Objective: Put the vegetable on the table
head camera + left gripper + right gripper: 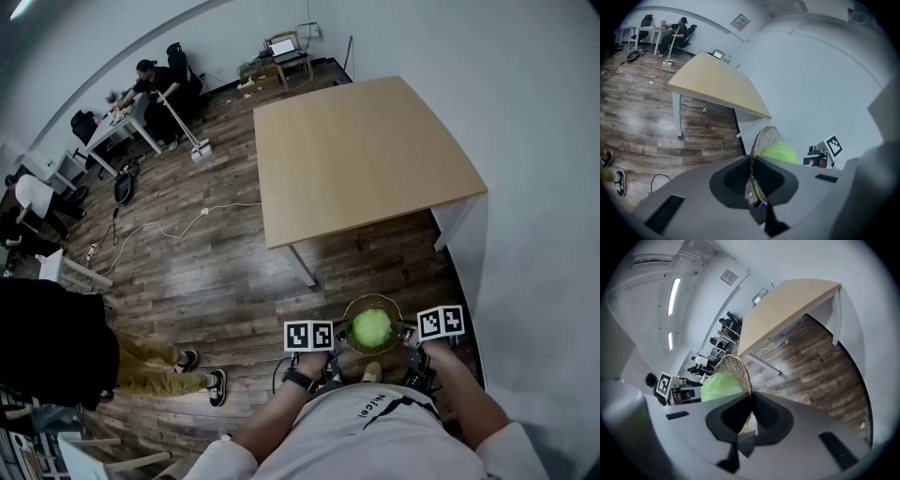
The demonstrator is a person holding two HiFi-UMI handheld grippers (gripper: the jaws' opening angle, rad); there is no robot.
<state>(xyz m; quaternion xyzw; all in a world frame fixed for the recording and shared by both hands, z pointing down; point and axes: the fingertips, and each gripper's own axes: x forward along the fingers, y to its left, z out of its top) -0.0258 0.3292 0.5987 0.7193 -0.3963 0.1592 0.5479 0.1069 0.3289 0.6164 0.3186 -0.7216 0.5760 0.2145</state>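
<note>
Open office: desks (117, 127), laptop (281, 47), chairs (82, 121)

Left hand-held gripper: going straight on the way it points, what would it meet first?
The left hand-held gripper is shut on the rim of the glass bowl; pushed on, it would likely meet the green vegetable inside first.

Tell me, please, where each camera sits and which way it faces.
Head view: on the person's head, looking steeply down at floor and table; arms, left gripper and right gripper show.
Left gripper view: on the left gripper, looking along jaws shut on the bowl rim, toward the table.
Right gripper view: on the right gripper, jaws shut on the opposite rim, facing the table.
Shared: the green vegetable in the bowl.
</note>
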